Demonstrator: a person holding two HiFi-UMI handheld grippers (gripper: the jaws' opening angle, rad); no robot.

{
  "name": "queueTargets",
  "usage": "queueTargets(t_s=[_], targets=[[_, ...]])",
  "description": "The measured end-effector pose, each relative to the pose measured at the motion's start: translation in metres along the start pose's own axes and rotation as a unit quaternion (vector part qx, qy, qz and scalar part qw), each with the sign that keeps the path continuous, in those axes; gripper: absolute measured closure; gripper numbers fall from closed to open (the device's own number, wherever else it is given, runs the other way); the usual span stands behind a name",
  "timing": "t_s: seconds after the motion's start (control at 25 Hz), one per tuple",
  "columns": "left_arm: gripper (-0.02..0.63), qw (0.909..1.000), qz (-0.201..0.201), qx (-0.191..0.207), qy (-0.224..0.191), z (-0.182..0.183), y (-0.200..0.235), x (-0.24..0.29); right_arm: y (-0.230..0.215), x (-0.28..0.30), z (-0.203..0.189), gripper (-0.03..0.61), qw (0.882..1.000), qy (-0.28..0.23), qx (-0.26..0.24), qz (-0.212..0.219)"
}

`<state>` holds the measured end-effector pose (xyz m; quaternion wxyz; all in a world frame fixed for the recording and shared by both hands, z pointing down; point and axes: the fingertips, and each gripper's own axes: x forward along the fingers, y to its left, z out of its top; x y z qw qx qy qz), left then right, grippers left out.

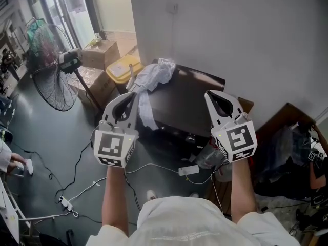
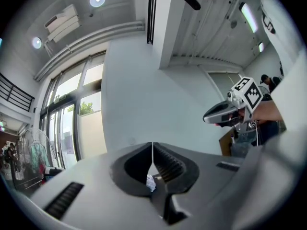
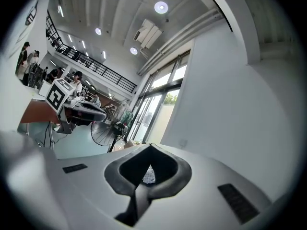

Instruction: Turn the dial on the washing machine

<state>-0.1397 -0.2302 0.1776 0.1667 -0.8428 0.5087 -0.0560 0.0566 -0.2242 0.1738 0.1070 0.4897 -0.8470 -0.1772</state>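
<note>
- The person's two bare forearms (image 1: 115, 199) reach out from a white shirt, one gripper in each hand, both held above the washing machine (image 1: 189, 104) and pointing at the wall behind it.
- The left gripper (image 1: 132, 95) has its jaws together, the ribbed pads meeting at the tips with nothing clamped. In the head view its tips lie over the machine's left front corner.
- The right gripper (image 1: 210, 94) also has its jaws together and empty. Its tips lie over the right part of the machine's dark top.
- On the floor in front of the machine lies a white power adapter (image 1: 188, 170) with cables running off to the left.
- The machine stands below and between the two grippers, apart from both. Small fittings show on its front edge, but the dial cannot be made out among them.
- A crumpled white cloth (image 1: 154, 76) sits on the machine's left rear corner, and a strip of it hangs down the front.
- Left of the machine stands a floor fan (image 1: 51, 70), with cardboard boxes (image 1: 100, 53) beyond it.
- Directly behind the machine is the plain white wall (image 1: 230, 29).
</note>
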Motion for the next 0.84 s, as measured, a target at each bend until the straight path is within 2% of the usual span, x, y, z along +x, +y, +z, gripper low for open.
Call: queueTargets(t_s=[0.84], targets=[[0.592, 1.0, 0.003, -0.005, 0.0, -0.0067, 0.0032, -0.0033, 0.0057, 0.0057, -0.0071, 0.565, 1.0, 0.001, -0.004, 0.007]])
